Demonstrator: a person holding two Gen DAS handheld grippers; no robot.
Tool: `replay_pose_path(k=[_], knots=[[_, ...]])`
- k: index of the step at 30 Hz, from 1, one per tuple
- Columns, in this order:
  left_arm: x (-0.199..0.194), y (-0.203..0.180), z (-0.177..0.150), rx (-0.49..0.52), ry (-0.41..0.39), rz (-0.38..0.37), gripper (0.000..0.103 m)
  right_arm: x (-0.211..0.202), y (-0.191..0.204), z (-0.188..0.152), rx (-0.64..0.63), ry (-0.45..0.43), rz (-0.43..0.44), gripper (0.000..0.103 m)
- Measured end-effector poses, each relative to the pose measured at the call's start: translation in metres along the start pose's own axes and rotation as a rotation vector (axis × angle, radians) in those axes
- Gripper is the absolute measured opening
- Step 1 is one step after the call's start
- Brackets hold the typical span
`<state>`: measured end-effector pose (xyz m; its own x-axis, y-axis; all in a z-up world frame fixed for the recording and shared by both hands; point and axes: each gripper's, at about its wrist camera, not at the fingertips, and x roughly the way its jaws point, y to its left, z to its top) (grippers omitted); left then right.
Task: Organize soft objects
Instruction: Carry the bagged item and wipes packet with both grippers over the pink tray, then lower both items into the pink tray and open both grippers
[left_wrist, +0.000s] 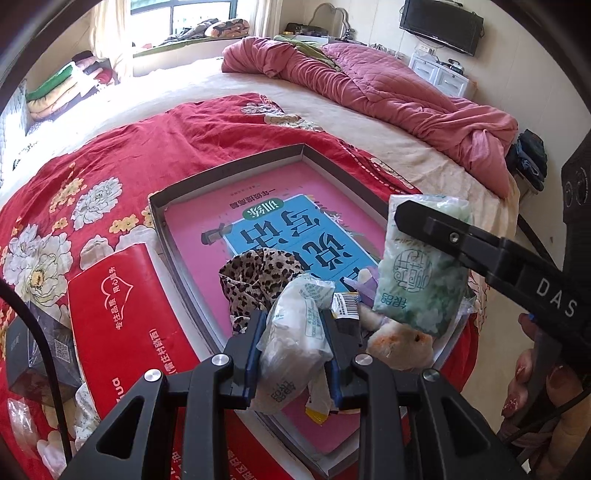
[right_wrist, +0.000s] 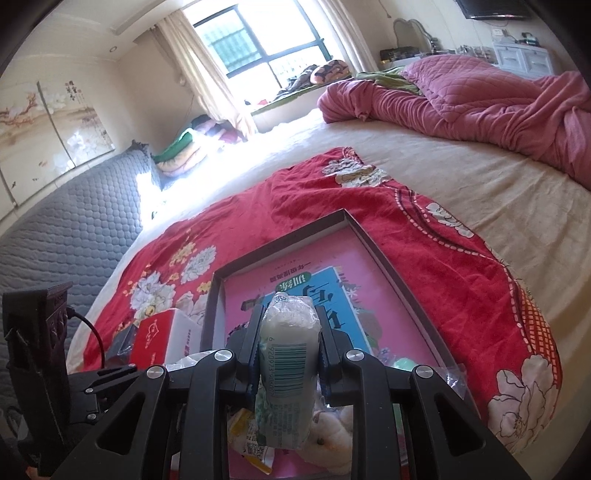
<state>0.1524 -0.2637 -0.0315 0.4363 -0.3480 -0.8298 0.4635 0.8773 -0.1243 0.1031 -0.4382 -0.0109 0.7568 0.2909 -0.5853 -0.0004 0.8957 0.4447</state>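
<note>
My left gripper (left_wrist: 293, 332) is shut on a white tissue pack (left_wrist: 295, 343) above the near end of a shallow grey box (left_wrist: 236, 166) with a pink book inside. My right gripper (right_wrist: 290, 325) is shut on a green-and-white tissue pack (right_wrist: 288, 354); in the left wrist view that pack (left_wrist: 421, 273) hangs from the right gripper's finger (left_wrist: 443, 232) over the box's right side. In the box lie a leopard-print cloth (left_wrist: 255, 277), a plush toy (left_wrist: 399, 343) and a small yellow packet (left_wrist: 345, 306).
The box rests on a red floral blanket (left_wrist: 110, 155) on a bed. A red tissue box (left_wrist: 122, 314) and a dark box (left_wrist: 33, 354) lie left of it. A crumpled pink quilt (left_wrist: 388, 88) is at the far right. A grey headboard (right_wrist: 74, 229) is left.
</note>
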Motion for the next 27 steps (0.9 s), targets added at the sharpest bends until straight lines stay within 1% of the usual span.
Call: replay_pose_path(k=[2, 7, 10, 15, 18, 19, 24, 26, 27], knots=[[0.001, 0.000, -0.001, -0.002, 0.003, -0.003, 0.030, 0.008, -0.003, -0.002, 0.018, 0.016, 0.001, 0.026], [0.001, -0.001, -0.002, 0.005, 0.001, -0.006, 0.029, 0.020, -0.006, -0.005, -0.002, 0.045, -0.056, 0.026], [0.000, 0.000, -0.002, 0.008, -0.001, -0.009, 0.030, 0.022, -0.010, -0.005, 0.010, 0.042, -0.059, 0.027], [0.001, 0.001, -0.002, 0.005, -0.002, -0.013, 0.030, 0.026, -0.016, -0.008, -0.011, 0.038, -0.112, 0.028], [0.000, 0.002, -0.002, 0.007, 0.000, -0.013, 0.030, 0.026, -0.017, -0.008, -0.038, 0.036, -0.163, 0.032], [0.001, 0.002, -0.002, 0.008, 0.001, -0.013, 0.030, 0.026, -0.018, -0.008, -0.046, 0.035, -0.183, 0.035], [0.001, 0.002, -0.001, 0.007, 0.002, -0.022, 0.030, 0.029, -0.022, -0.011, -0.080, 0.046, -0.246, 0.039], [0.002, 0.000, -0.001, 0.010, 0.004, -0.020, 0.030, 0.030, -0.023, -0.011, -0.090, 0.051, -0.259, 0.045], [0.002, -0.001, -0.001, 0.013, 0.005, -0.016, 0.030, 0.030, -0.023, -0.011, -0.101, 0.053, -0.268, 0.046]])
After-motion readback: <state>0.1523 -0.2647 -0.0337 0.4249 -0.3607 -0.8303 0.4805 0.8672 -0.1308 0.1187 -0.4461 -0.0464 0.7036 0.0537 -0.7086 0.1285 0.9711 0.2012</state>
